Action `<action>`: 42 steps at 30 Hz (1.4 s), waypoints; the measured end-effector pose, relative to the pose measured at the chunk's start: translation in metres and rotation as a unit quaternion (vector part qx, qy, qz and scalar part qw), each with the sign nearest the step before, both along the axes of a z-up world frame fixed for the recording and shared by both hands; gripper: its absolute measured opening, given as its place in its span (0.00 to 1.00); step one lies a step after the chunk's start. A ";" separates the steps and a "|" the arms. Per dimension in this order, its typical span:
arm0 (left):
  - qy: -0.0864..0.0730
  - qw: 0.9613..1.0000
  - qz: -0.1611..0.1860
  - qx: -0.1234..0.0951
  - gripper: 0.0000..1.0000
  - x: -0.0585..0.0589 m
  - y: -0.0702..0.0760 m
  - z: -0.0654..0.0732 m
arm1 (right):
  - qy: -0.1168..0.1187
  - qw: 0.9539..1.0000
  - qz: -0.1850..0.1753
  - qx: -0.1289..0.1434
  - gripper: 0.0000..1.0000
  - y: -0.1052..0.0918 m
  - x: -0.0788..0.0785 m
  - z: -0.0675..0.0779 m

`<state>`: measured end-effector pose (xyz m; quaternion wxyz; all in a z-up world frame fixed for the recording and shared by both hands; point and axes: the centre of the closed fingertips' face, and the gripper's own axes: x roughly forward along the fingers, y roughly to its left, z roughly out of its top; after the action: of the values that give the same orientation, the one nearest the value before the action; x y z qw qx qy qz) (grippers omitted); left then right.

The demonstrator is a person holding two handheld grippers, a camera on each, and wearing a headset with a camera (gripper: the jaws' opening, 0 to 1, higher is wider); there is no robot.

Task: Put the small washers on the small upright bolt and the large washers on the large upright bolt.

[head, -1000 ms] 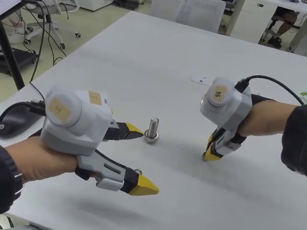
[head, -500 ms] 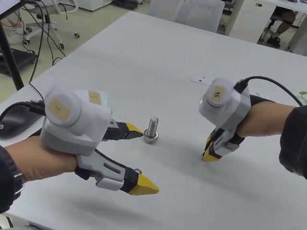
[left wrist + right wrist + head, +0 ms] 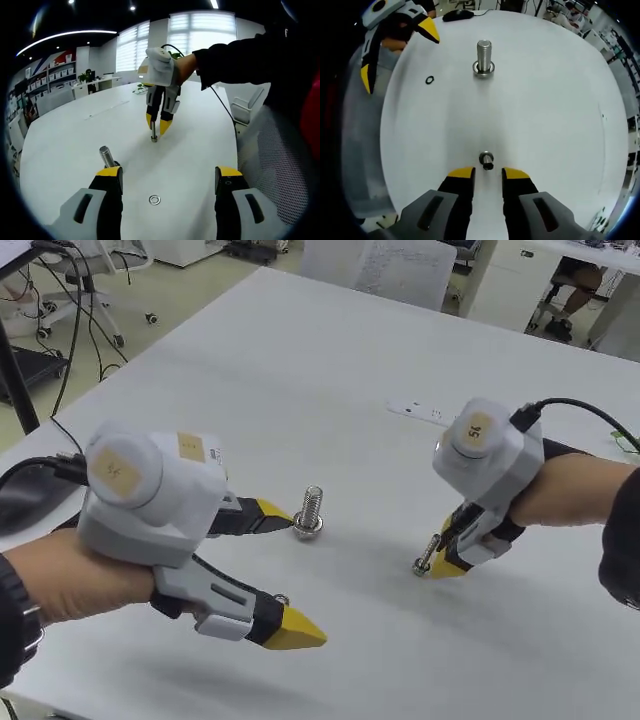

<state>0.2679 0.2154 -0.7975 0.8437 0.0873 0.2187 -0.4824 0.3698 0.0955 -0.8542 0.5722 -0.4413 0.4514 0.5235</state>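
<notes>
Head view: the left gripper gapes wide around the small washer, which may skid if pinched flat. Left gripper view: the large bolt at 10 o'clock is easily knocked. Right gripper view: the right gripper, barely parted, grips nothing, and a nudge could topple the small bolt at 12 o'clock

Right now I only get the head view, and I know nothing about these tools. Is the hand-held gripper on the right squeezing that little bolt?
Observer: No. In the right gripper view, the right hand-held gripper has its jaws slightly apart. The small bolt stands just beyond the tips, in line with the gap.
Visitor: And is the other one holding anything?
Observer: Nothing. In the left gripper view, the left hand-held gripper is wide open. A washer lies flat on the table between its jaws, touching neither.
</notes>
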 end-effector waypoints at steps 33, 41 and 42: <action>0.002 1.000 -0.004 0.005 0.75 -0.003 0.000 -0.003 | 0.001 1.000 -0.003 0.022 0.23 -0.015 -0.059 0.002; 0.000 1.000 -0.002 0.006 0.75 -0.003 0.001 -0.002 | 0.008 0.999 0.024 0.031 0.23 0.008 -0.076 0.003; 0.000 1.000 -0.002 0.006 0.75 -0.002 0.001 -0.002 | 0.009 0.999 0.029 0.033 0.23 0.012 -0.077 0.003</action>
<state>0.2654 0.2165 -0.7995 0.8424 0.0925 0.2214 -0.4825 0.2924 0.1073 -0.8515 0.5672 -0.4306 0.4261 0.5579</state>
